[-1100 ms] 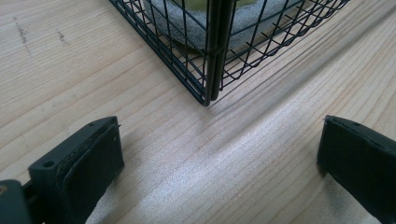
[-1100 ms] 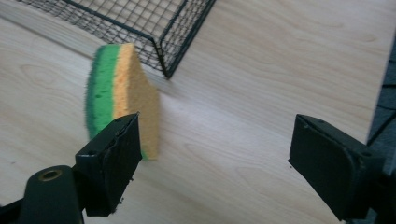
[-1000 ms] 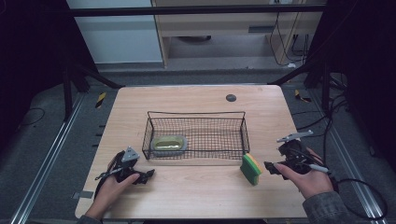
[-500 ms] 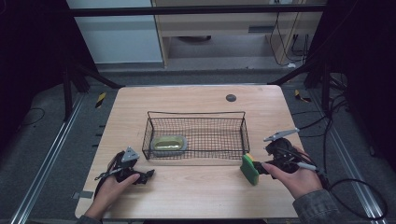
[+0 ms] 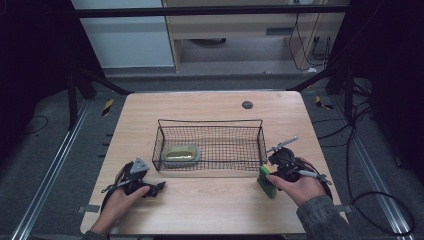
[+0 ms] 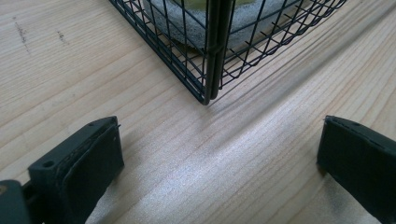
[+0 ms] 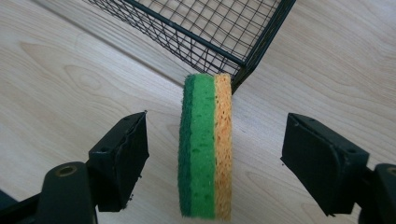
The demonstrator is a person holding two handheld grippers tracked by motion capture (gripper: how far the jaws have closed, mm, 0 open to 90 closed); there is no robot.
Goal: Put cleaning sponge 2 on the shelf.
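Observation:
A green and yellow sponge [image 5: 266, 181] [image 7: 204, 149] stands on its edge on the wooden table, just off the front right corner of a black wire basket [image 5: 210, 121] [image 7: 210, 28]. My right gripper [image 5: 271, 175] [image 7: 215, 158] is open with one jaw on each side of the sponge and a gap at both pads. Its jaws have just been closing a little. My left gripper [image 5: 159, 187] [image 6: 219, 158] rests open on the table near the basket's front left corner [image 6: 212, 56], with nothing between its jaws.
A grey dish holding something yellow-green [image 5: 181, 153] [image 6: 243, 18] lies in the left end of the basket. A small dark round spot [image 5: 247, 104] sits at the table's far side. Bare wood [image 5: 210, 210] lies between my hands.
My right hand has moved left toward the basket, bringing its jaws from beside the sponge to either side of it. The left hand and the sponge have stayed put.

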